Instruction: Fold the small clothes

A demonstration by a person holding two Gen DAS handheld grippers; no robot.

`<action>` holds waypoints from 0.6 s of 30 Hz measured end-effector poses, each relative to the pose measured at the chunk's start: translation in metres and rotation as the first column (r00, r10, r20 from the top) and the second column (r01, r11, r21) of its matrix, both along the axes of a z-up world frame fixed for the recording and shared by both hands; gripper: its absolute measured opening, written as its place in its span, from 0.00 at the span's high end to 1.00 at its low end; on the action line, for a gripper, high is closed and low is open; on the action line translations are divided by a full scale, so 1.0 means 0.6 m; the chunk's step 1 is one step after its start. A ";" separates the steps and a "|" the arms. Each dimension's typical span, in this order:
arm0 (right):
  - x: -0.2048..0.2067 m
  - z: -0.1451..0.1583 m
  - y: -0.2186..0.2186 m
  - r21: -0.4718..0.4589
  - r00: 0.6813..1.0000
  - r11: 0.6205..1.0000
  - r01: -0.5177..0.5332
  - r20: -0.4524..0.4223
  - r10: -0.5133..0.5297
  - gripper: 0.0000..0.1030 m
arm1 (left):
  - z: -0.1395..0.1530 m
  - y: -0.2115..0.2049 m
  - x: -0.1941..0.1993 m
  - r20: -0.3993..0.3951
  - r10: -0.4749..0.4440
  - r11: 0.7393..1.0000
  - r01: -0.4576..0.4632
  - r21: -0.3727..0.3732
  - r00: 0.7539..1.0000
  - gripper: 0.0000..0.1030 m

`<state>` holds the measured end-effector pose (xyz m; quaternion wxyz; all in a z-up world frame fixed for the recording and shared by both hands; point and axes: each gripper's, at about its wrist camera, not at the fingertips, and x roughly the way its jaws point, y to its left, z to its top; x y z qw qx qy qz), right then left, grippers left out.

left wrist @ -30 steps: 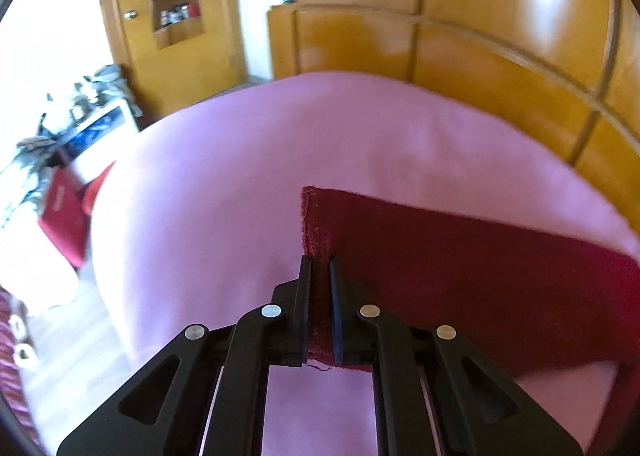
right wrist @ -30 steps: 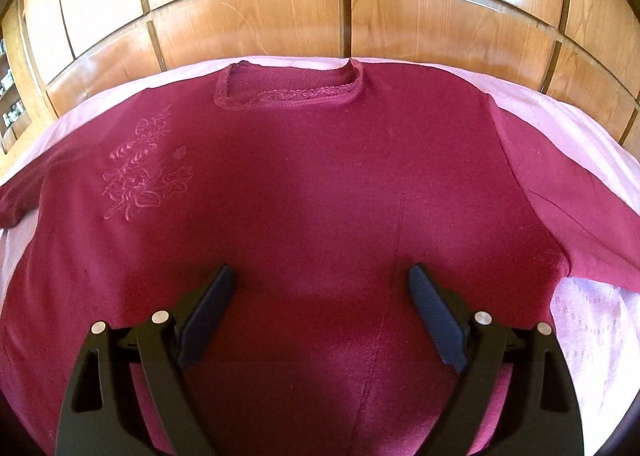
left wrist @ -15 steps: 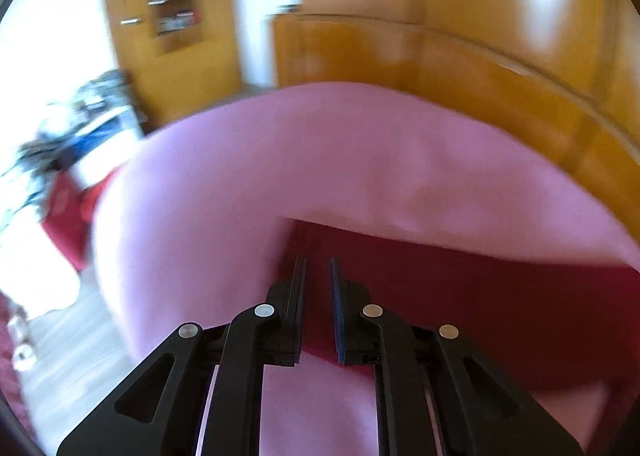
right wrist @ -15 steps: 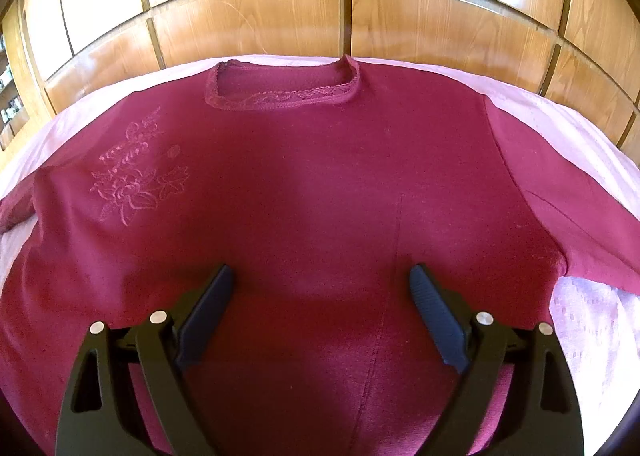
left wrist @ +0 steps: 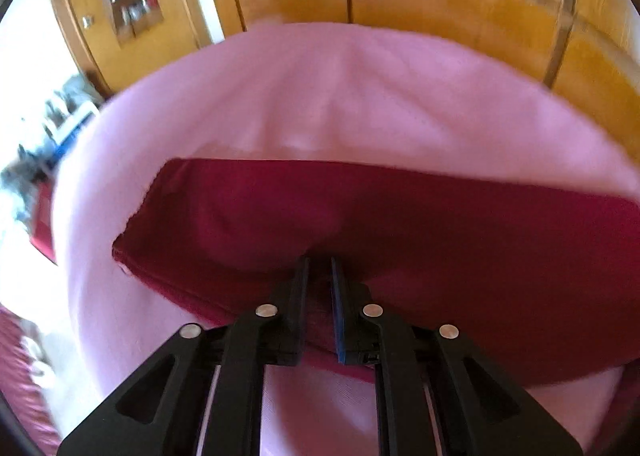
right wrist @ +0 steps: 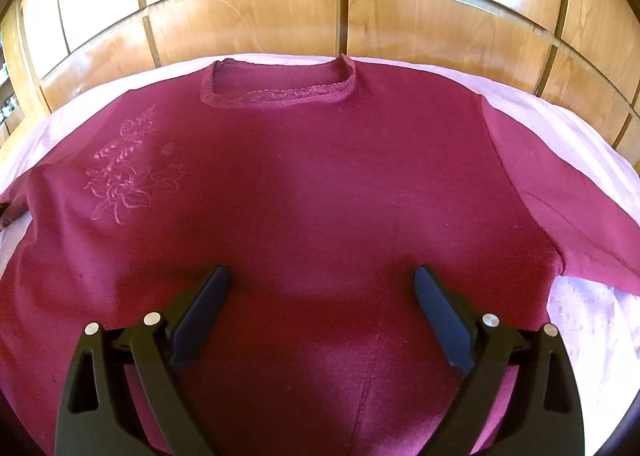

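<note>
A maroon sweater (right wrist: 320, 175) lies flat, front up, on a pink bedsheet (right wrist: 592, 316), its lace-trimmed neckline (right wrist: 280, 95) toward the headboard and flower embroidery (right wrist: 124, 175) on the chest. My right gripper (right wrist: 322, 276) hovers over the lower body. Its jaws are opening wide, and only flat fabric shows beneath them. In the left wrist view my left gripper (left wrist: 319, 262) is shut on the edge of the sweater's sleeve (left wrist: 440, 236), which is lifted and doubled over. The picture there is blurred. The other sleeve (right wrist: 560, 207) lies spread out to the right.
A wooden panelled headboard (right wrist: 280, 15) rises right behind the bed. In the left wrist view the sheet (left wrist: 320, 95) drops off at the left toward the floor, where a wooden door with shelves (left wrist: 120, 7) and cluttered furniture (left wrist: 52, 123) stand.
My left gripper has carried the sleeve end sideways, so the sleeve now lies folded back on itself. In the right view the shirt's left side has drawn inward. The right jaws stand slightly wider.
</note>
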<state>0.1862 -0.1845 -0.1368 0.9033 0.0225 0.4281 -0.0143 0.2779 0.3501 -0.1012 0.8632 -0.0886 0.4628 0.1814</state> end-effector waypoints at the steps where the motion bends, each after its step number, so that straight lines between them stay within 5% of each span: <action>1: 0.000 0.000 0.000 0.002 1.000 1.000 0.000 0.000 0.000 0.09 | 0.010 -0.009 -0.014 0.031 -0.037 0.998 0.039 -0.053 0.999 0.91; 4: 0.001 0.001 -0.002 0.012 1.000 1.000 -0.001 0.001 0.001 0.08 | 0.038 -0.066 -0.067 0.116 -0.255 0.930 0.276 -0.242 0.960 0.87; 7: 0.000 0.004 -0.002 0.014 1.000 1.000 0.000 0.003 0.000 0.08 | 0.043 -0.143 -0.131 0.167 -0.456 0.792 0.484 -0.373 0.874 0.64; 8: -0.001 0.005 -0.003 0.017 1.000 1.000 0.000 0.003 0.000 0.08 | 0.041 -0.169 -0.157 0.182 -0.516 0.733 0.541 -0.413 0.837 0.63; 11: -0.006 0.008 -0.006 0.034 1.000 0.999 0.002 0.003 -0.002 0.08 | 0.027 -0.214 -0.211 0.176 -0.604 0.637 0.604 -0.479 0.777 0.63; 16: -0.025 0.017 -0.011 0.045 1.000 0.999 -0.010 -0.013 0.011 0.05 | -0.009 -0.255 -0.257 0.136 -0.637 0.634 0.617 -0.466 0.759 0.64; 18: -0.038 0.021 -0.016 0.039 1.000 0.999 -0.021 -0.019 0.021 0.05 | -0.013 -0.261 -0.266 0.146 -0.647 0.624 0.629 -0.464 0.749 0.93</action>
